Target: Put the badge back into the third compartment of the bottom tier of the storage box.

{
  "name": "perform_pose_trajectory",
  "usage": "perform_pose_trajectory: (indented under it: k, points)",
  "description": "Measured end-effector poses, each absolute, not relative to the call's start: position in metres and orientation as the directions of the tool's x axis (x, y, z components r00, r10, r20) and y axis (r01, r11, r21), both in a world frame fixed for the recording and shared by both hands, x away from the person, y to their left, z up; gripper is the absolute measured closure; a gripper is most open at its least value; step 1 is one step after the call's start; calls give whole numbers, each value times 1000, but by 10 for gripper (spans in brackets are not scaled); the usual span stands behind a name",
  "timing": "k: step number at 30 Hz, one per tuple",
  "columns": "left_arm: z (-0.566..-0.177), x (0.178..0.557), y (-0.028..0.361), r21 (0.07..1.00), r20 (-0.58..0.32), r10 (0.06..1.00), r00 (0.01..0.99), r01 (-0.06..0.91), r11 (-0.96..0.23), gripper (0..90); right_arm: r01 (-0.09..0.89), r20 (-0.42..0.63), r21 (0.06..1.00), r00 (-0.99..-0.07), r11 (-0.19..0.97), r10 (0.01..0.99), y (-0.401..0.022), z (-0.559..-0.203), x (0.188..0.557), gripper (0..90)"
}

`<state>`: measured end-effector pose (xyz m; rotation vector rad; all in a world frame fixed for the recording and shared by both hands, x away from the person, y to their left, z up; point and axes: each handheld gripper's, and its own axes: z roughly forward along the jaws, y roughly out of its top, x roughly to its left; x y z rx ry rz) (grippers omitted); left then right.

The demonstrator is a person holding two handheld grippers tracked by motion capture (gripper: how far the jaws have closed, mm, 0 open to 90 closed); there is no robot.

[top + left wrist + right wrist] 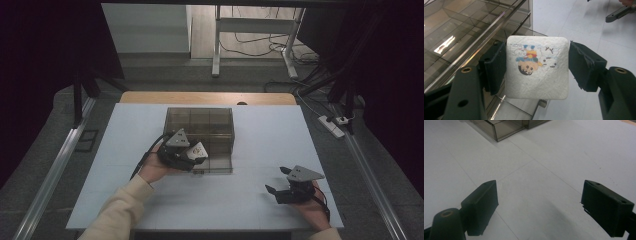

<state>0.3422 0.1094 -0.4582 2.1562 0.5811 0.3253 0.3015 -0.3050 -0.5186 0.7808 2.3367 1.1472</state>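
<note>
a white square pad [537, 67] is grasped by the left gripper [192, 152] above the smoky plastic box [200, 121], ready for dropping in. the right gripper [280, 182] is kept released, away from the box.

White square tile [537, 68] with rounded corners and a rough, textured face; a coloured cartoon print is seen upside down on its upper half in the left gripper view. It is held flat-on to that camera, clamped by opposite edges between the fingers [495, 66] of the left gripper [192, 152]. It is held off the tabletop, over the near front edge of the smoky transparent compartment box [200, 131].
</note>
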Motion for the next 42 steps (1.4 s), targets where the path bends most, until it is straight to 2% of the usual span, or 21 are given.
perform_pose_trajectory:
  k: [24,42]
  points:
    - [-456,354,87,799,28,473,881,264,-540,329,300,-128,806,-753,510,645,-304,-519,302,138]
    - [-469,363,63,779,35,423,905,241,-579,329,297,-127,807,-757,511,641,-304,-519,302,138]
